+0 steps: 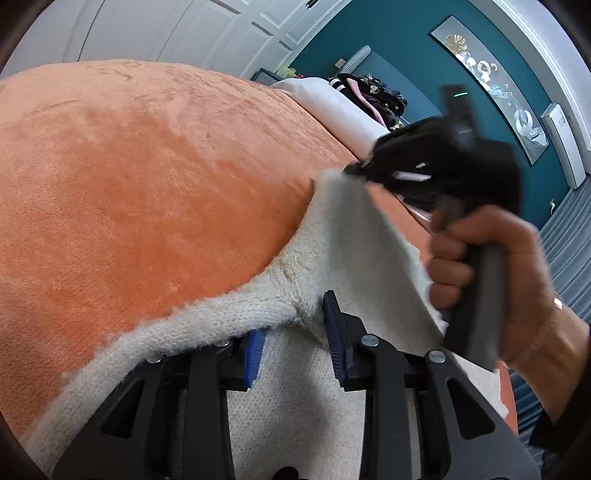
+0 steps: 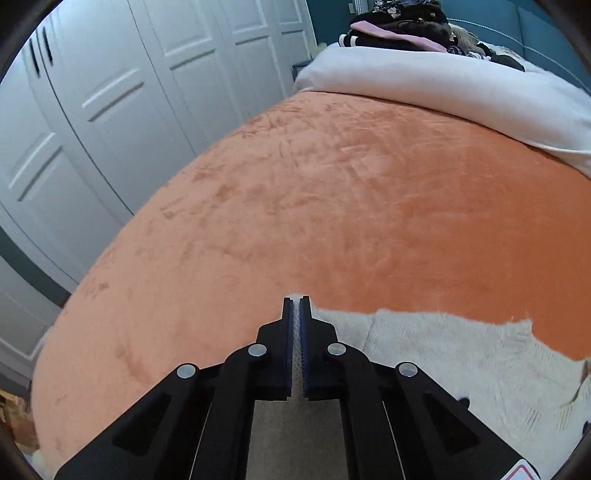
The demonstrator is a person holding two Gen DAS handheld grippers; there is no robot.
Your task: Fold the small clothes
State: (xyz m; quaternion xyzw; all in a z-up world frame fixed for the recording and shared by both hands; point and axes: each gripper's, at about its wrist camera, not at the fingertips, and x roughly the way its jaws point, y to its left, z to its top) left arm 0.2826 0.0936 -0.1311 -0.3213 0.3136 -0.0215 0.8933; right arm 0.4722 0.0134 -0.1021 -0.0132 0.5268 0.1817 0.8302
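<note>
A cream knitted garment [image 1: 295,288] lies on the orange blanket [image 1: 147,166] at the near edge of the bed. My left gripper [image 1: 295,325] is open; its left finger is partly under the thick knitted hem and the cloth passes between the jaws. In the left wrist view my right gripper [image 1: 354,170], held in a hand, is blurred and pinches a corner of the garment, lifting it. In the right wrist view the right gripper [image 2: 294,310] is shut on a thin edge of the cream garment [image 2: 461,354], which spreads to the right.
The orange blanket [image 2: 332,206] covers most of the bed. A white duvet [image 2: 443,88] lies at the far end with a pile of dark clothes [image 2: 399,26] on it. White wardrobe doors [image 2: 129,92] stand to the left.
</note>
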